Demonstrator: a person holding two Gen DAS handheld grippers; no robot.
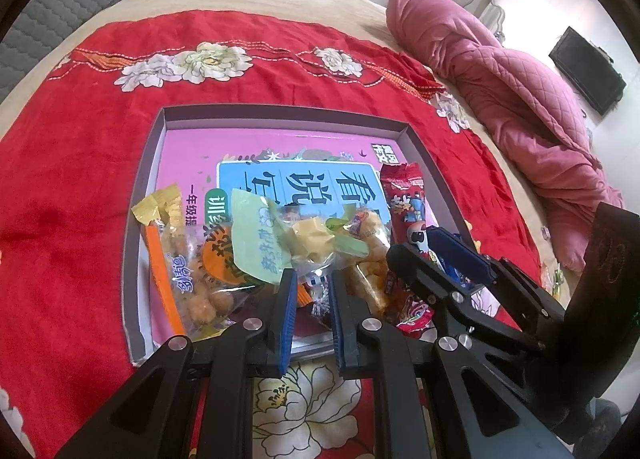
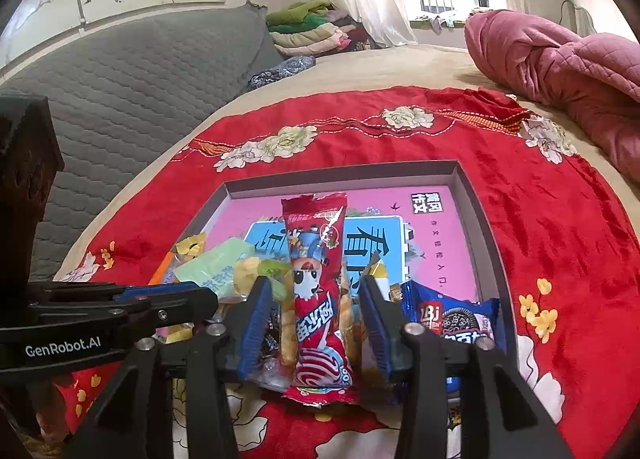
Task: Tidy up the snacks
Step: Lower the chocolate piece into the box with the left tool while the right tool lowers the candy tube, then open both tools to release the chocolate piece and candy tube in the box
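Note:
A shallow grey box (image 1: 144,187) (image 2: 472,195) lined with a pink book lies on a red cloth. Several snack packets are piled at its near end: an orange-edged bag of puffs (image 1: 192,283), a green packet (image 1: 256,243) (image 2: 212,267), a long red packet (image 2: 320,299) (image 1: 404,195) and a blue cookie packet (image 2: 456,319). My left gripper (image 1: 314,299) hovers over the pile, jaws narrowly apart around a small clear wrapper; I cannot tell if they pinch it. My right gripper (image 2: 316,323) is open, its jaws either side of the red packet.
The red floral cloth (image 1: 80,179) covers a beige bed. A crumpled pink quilt (image 1: 520,99) (image 2: 560,59) lies to the right. A grey padded headboard (image 2: 140,71) and folded blankets (image 2: 312,31) are at the back left.

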